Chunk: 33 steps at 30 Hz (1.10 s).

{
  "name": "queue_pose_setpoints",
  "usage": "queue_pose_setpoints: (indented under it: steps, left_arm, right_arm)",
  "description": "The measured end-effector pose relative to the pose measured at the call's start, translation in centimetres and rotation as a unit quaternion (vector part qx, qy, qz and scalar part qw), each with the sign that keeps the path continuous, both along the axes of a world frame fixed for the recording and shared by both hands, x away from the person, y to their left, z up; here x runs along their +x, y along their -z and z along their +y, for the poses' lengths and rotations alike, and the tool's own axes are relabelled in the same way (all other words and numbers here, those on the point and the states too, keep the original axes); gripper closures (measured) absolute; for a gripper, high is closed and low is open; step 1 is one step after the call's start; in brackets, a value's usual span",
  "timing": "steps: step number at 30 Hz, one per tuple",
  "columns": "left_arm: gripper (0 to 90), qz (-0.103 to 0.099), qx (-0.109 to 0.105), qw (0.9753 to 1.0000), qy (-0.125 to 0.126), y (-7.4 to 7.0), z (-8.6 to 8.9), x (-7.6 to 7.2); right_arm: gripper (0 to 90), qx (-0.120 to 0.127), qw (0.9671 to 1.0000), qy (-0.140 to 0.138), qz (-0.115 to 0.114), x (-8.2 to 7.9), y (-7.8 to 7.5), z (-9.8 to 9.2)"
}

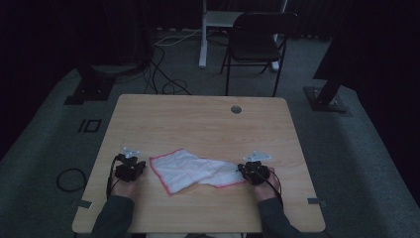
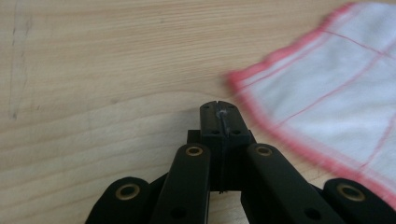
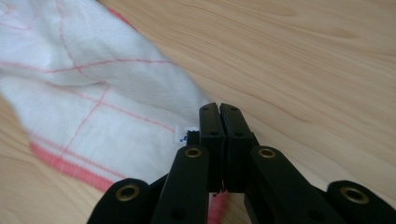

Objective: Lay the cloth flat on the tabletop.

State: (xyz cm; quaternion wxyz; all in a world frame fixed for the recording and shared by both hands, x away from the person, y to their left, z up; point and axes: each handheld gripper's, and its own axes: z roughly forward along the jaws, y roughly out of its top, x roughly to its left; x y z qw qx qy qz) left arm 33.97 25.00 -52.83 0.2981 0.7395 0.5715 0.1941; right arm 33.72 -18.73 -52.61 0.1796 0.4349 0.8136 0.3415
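A white cloth (image 1: 190,169) with a red border and thin red grid lines lies crumpled flat on the wooden table (image 1: 208,119). My left gripper (image 1: 131,162) sits just left of it, jaws shut with nothing between them (image 2: 219,110); the cloth's red edge (image 2: 261,88) lies a little to the right, apart from the tips. My right gripper (image 1: 251,167) is at the cloth's right corner, jaws shut (image 3: 219,110). The cloth (image 3: 88,98) spreads to its left and runs under the gripper, with a small label (image 3: 184,135) beside the left jaw. No fabric shows between the tips.
A round cable hole (image 1: 236,109) is near the table's far edge. Beyond the table stand a black folding chair (image 1: 257,39), a white desk leg (image 1: 203,34) and floor cables (image 1: 163,74). A cable loop (image 1: 71,178) lies on the floor at the left.
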Motion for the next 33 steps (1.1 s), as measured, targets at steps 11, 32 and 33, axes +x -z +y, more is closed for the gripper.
queue_pose_setpoints:
  steps: [11,32,33]
  left_arm:
    - [86.8,-0.012,-0.014,0.9993,0.031,-0.9,-1.5,0.3]
    - [76.4,-0.053,-0.038,0.9816,0.180,-4.5,-12.4,1.2]
    - [76.2,-0.053,-0.038,0.9816,0.180,-4.5,-12.4,1.2]
  right_arm:
    - [79.7,0.037,0.9991,-0.017,-0.008,-0.5,-0.7,-0.5]
    - [85.1,0.084,0.9904,-0.109,-0.009,0.2,-1.7,7.0]
    - [85.1,0.084,0.9904,-0.109,-0.009,0.2,-1.7,7.0]
